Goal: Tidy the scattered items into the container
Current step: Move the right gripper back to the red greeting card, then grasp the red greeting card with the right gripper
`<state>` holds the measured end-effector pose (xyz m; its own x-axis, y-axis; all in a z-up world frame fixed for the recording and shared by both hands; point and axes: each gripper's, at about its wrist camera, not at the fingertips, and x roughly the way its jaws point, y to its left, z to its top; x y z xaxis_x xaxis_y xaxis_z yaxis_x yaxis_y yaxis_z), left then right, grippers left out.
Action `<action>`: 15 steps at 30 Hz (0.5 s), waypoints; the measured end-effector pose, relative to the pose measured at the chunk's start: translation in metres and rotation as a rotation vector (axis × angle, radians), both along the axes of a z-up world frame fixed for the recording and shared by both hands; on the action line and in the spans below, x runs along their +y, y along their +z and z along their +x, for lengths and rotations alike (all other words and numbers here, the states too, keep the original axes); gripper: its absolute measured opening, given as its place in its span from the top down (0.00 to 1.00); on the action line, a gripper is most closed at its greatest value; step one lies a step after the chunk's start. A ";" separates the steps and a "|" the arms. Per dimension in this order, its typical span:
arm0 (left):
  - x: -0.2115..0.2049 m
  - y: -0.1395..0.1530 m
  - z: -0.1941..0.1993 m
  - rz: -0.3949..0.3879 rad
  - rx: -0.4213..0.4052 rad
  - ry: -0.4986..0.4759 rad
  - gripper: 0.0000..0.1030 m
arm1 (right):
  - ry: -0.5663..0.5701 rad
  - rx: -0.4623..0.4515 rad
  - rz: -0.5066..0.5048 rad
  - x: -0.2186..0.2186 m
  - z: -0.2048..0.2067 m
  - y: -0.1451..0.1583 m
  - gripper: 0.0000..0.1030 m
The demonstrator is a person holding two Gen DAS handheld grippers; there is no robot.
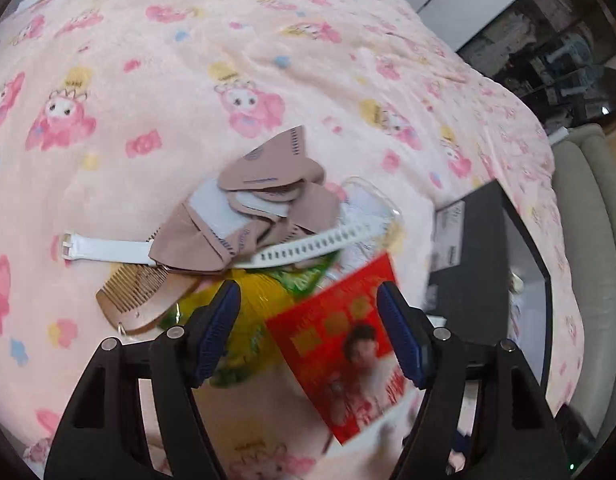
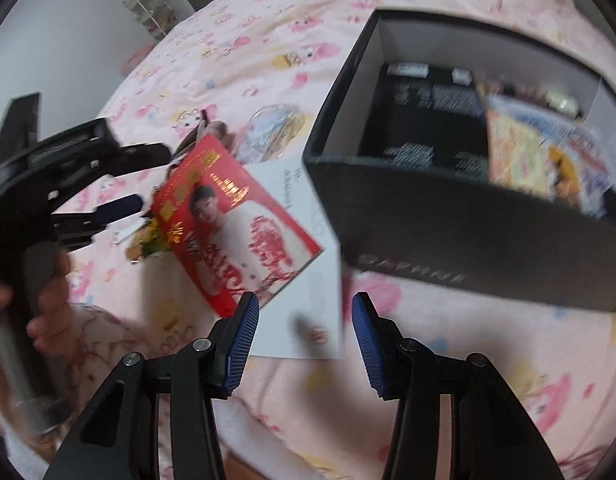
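Left gripper (image 1: 310,300) held spread wide above the pink blanket (image 1: 235,48), grasping nothing, its blue pads (image 1: 221,320) well apart. Between and just beyond those pads lay a red card (image 1: 340,344) with a printed portrait, tilted, one corner reaching toward the right pad; not possible to tell whether it touched either pad. Just left of the card sat a yellow and green packet (image 1: 263,304), partly under it. Beyond the packet lay a white strap (image 1: 107,247), stretched across a heap of beige masks (image 1: 263,196), and next to the strap a wooden comb (image 1: 143,300) close to the left pad. Behind the masks was a clear case (image 1: 372,204), only partly seen. Black box (image 1: 484,240) stood at the right of this view, near the blanket edge. Right gripper (image 2: 303,340) also spread open and empty, hovering over a white sheet (image 2: 303,280) that lay on the blanket beside the box (image 2: 468,216). Red card (image 2: 235,220) rested partly on that sheet, ahead of and left of the right gripper, not between its pads. Seen from the right wrist, the left gripper (image 2: 119,208) and the hand (image 2: 47,300) holding it were at the far left, just beside the card. Box was open at the top and already held some colourful packets (image 2: 548,160), blurred.
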<state>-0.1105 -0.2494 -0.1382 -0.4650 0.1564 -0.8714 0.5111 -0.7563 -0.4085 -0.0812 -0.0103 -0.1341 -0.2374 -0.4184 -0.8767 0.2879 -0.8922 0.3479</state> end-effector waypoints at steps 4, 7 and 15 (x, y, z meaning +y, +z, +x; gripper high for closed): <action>0.002 -0.011 -0.005 0.007 -0.027 -0.028 0.41 | -0.018 -0.048 -0.012 0.000 -0.007 -0.015 0.57; 0.004 -0.008 -0.003 0.020 -0.015 -0.043 0.41 | -0.059 -0.029 0.031 0.006 -0.008 -0.021 0.57; 0.013 0.002 0.003 0.012 0.041 -0.069 0.76 | -0.148 -0.042 -0.160 0.026 -0.010 -0.033 0.57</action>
